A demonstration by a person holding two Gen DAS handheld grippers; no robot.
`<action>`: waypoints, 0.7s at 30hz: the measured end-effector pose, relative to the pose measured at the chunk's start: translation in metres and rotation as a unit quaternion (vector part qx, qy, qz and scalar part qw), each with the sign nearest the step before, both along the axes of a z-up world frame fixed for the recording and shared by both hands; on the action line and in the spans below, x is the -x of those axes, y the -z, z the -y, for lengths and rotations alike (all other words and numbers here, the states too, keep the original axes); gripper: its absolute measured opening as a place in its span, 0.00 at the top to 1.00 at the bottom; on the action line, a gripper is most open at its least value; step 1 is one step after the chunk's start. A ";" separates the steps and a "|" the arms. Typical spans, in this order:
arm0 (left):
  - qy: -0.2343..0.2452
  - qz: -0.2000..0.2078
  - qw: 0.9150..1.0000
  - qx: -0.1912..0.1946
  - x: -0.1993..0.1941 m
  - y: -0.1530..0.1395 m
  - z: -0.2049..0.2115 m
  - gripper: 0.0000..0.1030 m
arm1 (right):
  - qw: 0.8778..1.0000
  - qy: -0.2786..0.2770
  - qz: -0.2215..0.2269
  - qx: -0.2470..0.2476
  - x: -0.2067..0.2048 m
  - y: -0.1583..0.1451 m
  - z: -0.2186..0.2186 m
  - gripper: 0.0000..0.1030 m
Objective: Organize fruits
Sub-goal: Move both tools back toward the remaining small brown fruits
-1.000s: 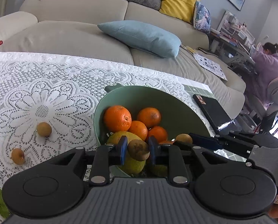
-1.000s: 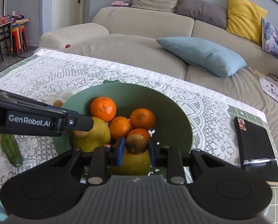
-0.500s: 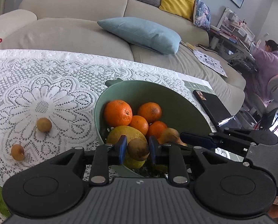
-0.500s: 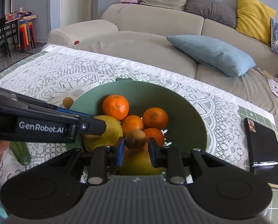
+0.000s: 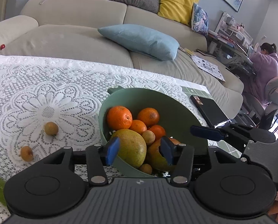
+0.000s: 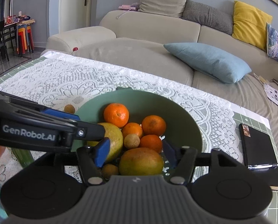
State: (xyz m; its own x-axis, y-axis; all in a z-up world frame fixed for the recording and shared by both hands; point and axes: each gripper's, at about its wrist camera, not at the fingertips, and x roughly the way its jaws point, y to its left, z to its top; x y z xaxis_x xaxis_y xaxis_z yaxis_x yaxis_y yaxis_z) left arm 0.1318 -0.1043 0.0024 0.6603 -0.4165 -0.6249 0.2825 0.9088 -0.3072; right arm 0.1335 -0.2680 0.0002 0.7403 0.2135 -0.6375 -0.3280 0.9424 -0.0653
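The green bowl (image 6: 180,112) holds 4 oranges (image 6: 116,114), 2 large yellowish fruits (image 6: 140,161) and 2 small brown fruits (image 6: 131,141). The right gripper (image 6: 135,154) and left gripper (image 5: 139,150) hover just above it, jaws opening, pads gripping nothing. 2 more small brown fruits (image 5: 51,128) lie on the lace tablecloth (image 5: 45,85), left of the left gripper.

Soft daylight, sharp focus, fisheye-bent edges
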 end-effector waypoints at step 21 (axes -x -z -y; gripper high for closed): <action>-0.089 0.016 0.994 -0.060 0.017 -0.016 -0.078 0.38 | 0.995 -0.094 0.004 -0.038 0.003 -0.012 -0.058 0.24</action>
State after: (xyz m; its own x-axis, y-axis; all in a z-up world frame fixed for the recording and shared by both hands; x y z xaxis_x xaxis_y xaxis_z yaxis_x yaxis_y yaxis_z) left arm 0.1144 -0.0260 0.0179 0.7376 -0.2145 -0.6402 0.1210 0.9748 -0.1872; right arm 0.1300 -0.2097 0.0125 0.6879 0.3963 -0.6080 -0.4992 0.8665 0.0000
